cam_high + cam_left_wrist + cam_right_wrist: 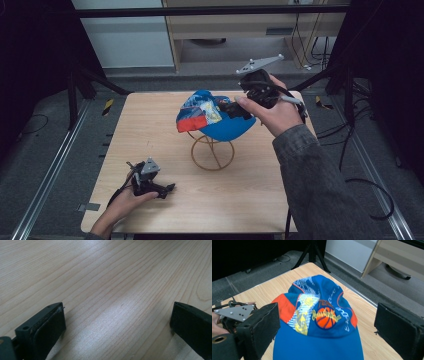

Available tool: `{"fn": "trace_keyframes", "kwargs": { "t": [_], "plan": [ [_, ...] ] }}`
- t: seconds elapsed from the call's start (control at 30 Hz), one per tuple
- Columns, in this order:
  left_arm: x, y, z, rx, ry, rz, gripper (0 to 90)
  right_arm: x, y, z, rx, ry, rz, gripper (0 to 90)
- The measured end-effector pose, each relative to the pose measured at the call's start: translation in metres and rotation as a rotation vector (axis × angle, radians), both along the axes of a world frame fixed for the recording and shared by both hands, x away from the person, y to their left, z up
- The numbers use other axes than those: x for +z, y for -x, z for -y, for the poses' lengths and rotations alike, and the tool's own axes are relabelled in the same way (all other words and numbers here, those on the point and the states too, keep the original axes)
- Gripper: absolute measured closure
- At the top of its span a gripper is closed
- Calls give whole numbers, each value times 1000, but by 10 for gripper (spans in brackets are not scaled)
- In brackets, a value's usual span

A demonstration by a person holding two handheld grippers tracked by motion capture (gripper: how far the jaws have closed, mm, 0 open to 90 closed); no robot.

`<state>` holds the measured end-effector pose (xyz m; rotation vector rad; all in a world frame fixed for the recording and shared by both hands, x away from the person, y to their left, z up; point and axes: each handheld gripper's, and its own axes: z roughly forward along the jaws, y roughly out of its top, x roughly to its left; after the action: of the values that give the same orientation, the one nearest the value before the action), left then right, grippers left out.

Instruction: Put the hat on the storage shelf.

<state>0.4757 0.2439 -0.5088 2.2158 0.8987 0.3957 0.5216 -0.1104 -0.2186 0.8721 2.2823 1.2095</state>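
Fingers [259, 330] of the right gripper [325, 327] spread wide over the cap [319, 322].

A pale wooden worktop [240, 195] stands on grey carpet [45, 155]; at twelve o'clock, a light wood cabinet [240, 25] beside a white panel [125, 35], cables [310, 45] at one o'clock.

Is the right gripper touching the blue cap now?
Apart. In the right gripper view the right gripper has its jaws wide open, and the blue cap lies between them with clear gaps on both sides.
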Motion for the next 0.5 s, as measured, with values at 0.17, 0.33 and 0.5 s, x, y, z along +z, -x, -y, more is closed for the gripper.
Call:
{"fn": "trace_keyframes", "kwargs": {
  "t": [0.17, 0.33, 0.5],
  "plan": [
    [0, 0, 0, 0, -2, 2, 0, -4, 8, 14, -16, -15, 2, 66],
    [0, 0, 0, 0, -3, 3, 0, -8, 14, 30, -38, -27, 5, 61],
    [0, 0, 0, 0, -3, 3, 0, -13, 21, 42, -53, -37, 4, 54]
  ]
}}
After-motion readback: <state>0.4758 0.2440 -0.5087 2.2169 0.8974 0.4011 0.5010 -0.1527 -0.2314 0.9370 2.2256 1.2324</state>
